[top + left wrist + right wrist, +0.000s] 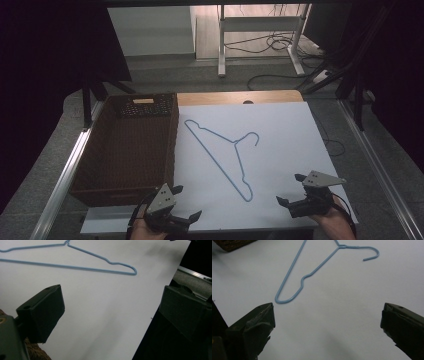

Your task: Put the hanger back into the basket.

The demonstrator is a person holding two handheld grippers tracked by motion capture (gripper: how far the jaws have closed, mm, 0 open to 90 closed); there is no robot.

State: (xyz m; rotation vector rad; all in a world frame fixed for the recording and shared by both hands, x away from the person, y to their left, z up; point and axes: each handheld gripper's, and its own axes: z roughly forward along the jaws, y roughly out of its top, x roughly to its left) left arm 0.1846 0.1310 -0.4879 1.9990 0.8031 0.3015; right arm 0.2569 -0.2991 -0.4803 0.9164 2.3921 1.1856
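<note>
I have both grippers parked at the near edge of the white sheet (280, 130), and the blue wire hanger (220, 152) lies flat on it between them and farther out. My left gripper (187, 204) sits at the near corner of the brown woven basket (125, 145), jaws spread wide with nothing in them; my right gripper (291, 190) hangs over the sheet's near right part, jaws just as wide and empty. The hanger's long bar runs on a diagonal, from its far end beside the basket's right wall down to a rounded near corner that points back toward me, with the hook curling off to the far right. From the right gripper view that near corner (283, 299) lies just ahead of and slightly left of my jaws, nothing between us. From the left gripper view the same corner (133, 271) sits off to the upper right, clearly farther. I judge the right hand the nearer one, and a grab should cross the wire, not run along it.
</note>
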